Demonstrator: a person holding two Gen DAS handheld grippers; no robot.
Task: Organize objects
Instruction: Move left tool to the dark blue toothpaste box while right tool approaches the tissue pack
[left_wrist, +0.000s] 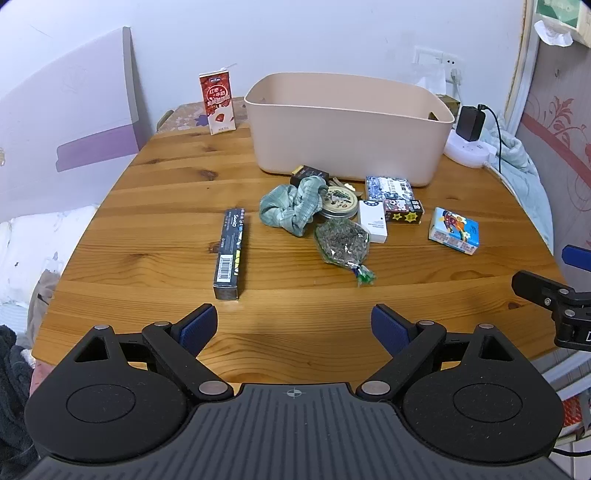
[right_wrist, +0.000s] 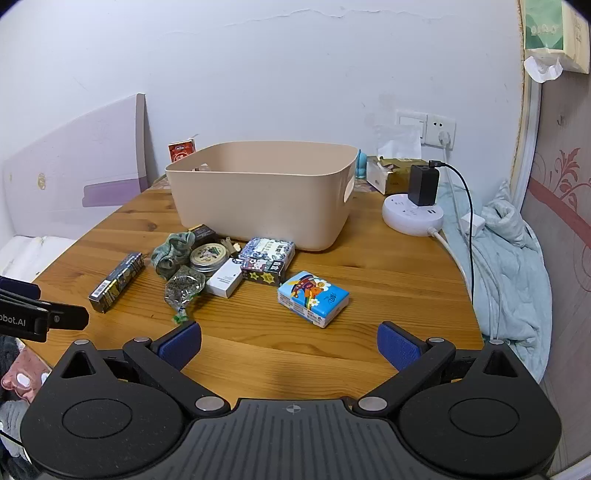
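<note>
A beige plastic bin (left_wrist: 347, 125) (right_wrist: 262, 192) stands at the back of the wooden table (left_wrist: 166, 206) (right_wrist: 388, 273). In front of it lies a cluster: a green scrunchie (left_wrist: 291, 206) (right_wrist: 171, 249), a round tin (left_wrist: 339, 202) (right_wrist: 208, 256), a bag of dried herbs (left_wrist: 341, 242) (right_wrist: 183, 286), a white box (left_wrist: 373, 220) (right_wrist: 224, 282), patterned boxes (left_wrist: 389, 186) (right_wrist: 267, 251). A long dark box (left_wrist: 231, 253) (right_wrist: 116, 282) lies left, a blue tissue pack (left_wrist: 454, 230) (right_wrist: 313, 298) right. My left gripper (left_wrist: 293, 330) and right gripper (right_wrist: 290, 345) are open and empty over the near edge.
A red milk carton (left_wrist: 218, 103) stands behind the bin to its left. A white power hub with a black charger (right_wrist: 413, 210) and its cables sit at the back right. A blanket (right_wrist: 509, 258) lies off the table's right edge. A tissue box (right_wrist: 391, 173) stands behind the bin.
</note>
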